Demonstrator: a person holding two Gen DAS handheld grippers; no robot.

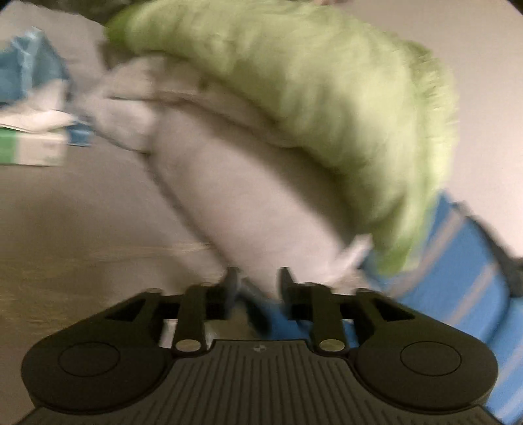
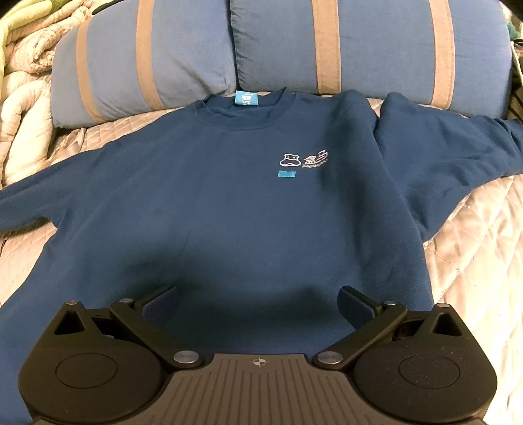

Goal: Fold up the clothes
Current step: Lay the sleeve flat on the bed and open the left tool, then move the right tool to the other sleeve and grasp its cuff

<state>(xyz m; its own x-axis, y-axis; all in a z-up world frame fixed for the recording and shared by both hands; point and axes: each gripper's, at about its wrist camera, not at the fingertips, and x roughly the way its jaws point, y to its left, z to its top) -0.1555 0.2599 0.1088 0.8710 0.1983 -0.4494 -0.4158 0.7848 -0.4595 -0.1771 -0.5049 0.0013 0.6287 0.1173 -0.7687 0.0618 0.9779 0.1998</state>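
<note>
The sweatshirt [image 2: 228, 202] lies flat, front side up, on the bed [image 2: 474, 229], collar toward the pillows [image 2: 183, 55], long axis straight ahead of the right gripper [image 2: 258, 307]. This gripper hovers over the hem, wide open and empty. The left gripper [image 1: 256, 284] is partly open; its blurred view shows no sweatshirt, so the right seems nearer.

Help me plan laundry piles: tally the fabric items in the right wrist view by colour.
Dark blue: 1, the sweatshirt
Blue with tan stripes: 2, the left pillow and right pillow
Cream: 1, the quilted bedspread
Green: 1, the blanket
Total: 5
</note>
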